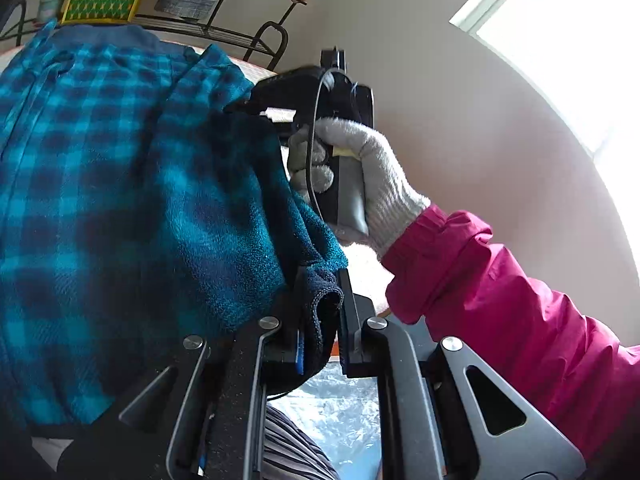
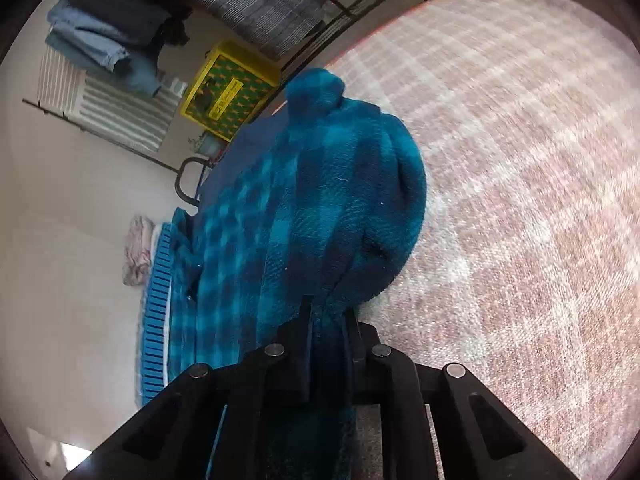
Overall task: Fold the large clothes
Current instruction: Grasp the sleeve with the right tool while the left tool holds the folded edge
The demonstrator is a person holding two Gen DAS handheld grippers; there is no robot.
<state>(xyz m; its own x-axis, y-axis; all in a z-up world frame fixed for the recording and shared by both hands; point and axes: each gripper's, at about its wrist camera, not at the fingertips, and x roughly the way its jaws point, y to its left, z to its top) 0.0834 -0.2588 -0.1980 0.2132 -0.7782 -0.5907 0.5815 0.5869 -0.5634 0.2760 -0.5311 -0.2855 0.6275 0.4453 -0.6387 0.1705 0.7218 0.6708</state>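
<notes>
A teal and navy checked fleece garment (image 1: 120, 168) fills most of the left wrist view and runs up the middle of the right wrist view (image 2: 320, 200). It lies spread over a surface covered with a pale pink and cream checked woven cloth (image 2: 520, 160); whether that surface is a bed or a low platform cannot be told. 1 fold of the garment is raised into a rounded hump near its far end.

The left tool (image 1: 324, 312) is clamped on a dark navy hem of the fleece, the fabric bunched between its 2 fingers and hanging from them. The right tool (image 2: 328, 320) is likewise closed tight on a gathered edge of the same garment, with fleece pinched between its black fingers and trailing back under the tool body.

In the left wrist view the right tool's black body (image 1: 320, 92) appears just past the fabric's edge, gripped by a hand in a light grey knitted glove (image 1: 360, 168) with a bright magenta jacket sleeve (image 1: 500, 300) behind it.

Farther out stands a black metal wire rack (image 2: 120, 132) holding a yellow and green patterned box (image 2: 228, 88), folded blue denim (image 2: 100, 44) and grey striped cloth (image 2: 120, 112). A bright window (image 1: 580, 40) sits in the pale wall at the right of the left wrist view.
</notes>
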